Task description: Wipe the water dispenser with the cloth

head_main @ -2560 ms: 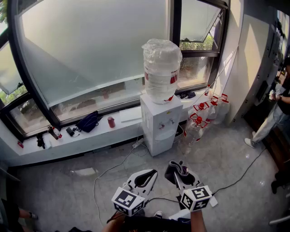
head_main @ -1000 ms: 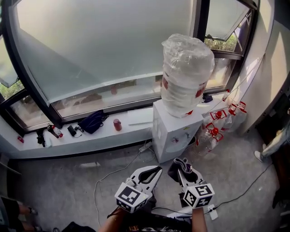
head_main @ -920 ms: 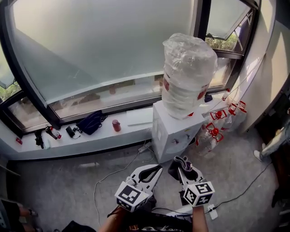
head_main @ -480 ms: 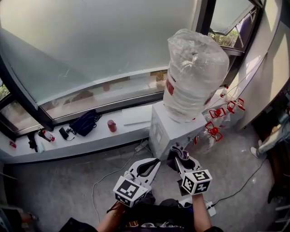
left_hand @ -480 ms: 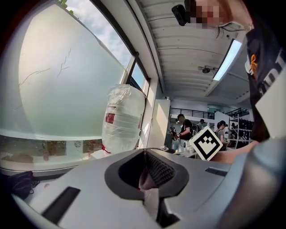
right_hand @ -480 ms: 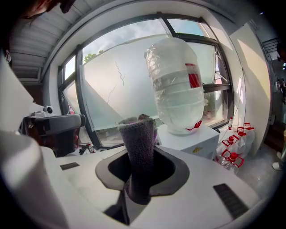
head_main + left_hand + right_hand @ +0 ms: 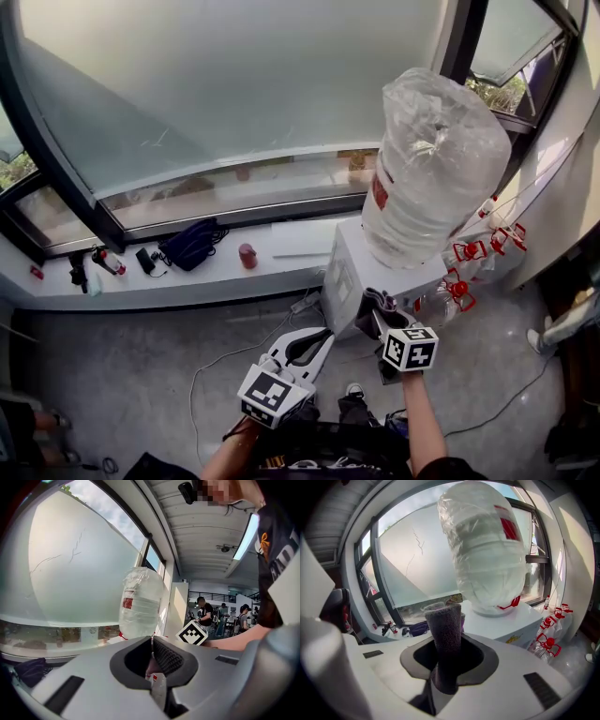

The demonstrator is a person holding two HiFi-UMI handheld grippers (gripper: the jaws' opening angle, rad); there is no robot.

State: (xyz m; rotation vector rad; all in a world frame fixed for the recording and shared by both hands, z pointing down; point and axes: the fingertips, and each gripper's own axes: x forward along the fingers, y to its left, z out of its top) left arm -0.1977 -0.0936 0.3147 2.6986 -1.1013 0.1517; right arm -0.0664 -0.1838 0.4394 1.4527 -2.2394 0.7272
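Observation:
The white water dispenser (image 7: 349,275) stands against the windowsill, with a plastic-wrapped bottle (image 7: 433,173) upside down on top. My right gripper (image 7: 379,303) is shut on a dark grey cloth (image 7: 377,301), held just in front of the dispenser's upper front edge. In the right gripper view the cloth (image 7: 444,634) sticks up between the jaws, with the bottle (image 7: 487,550) and the dispenser top (image 7: 513,620) close behind. My left gripper (image 7: 319,338) hangs lower and to the left, shut and empty. In its own view the bottle (image 7: 139,603) shows ahead.
On the windowsill (image 7: 141,286) lie a dark bag (image 7: 192,245), a red can (image 7: 247,255) and small items. Clear jugs with red handles (image 7: 469,267) crowd the floor right of the dispenser. Cables (image 7: 234,352) run over the floor. People stand far off (image 7: 204,616).
The view has closed in on the dispenser. My right gripper with the cloth has risen up to the dispenser's front edge; the left gripper has stayed low and shut.

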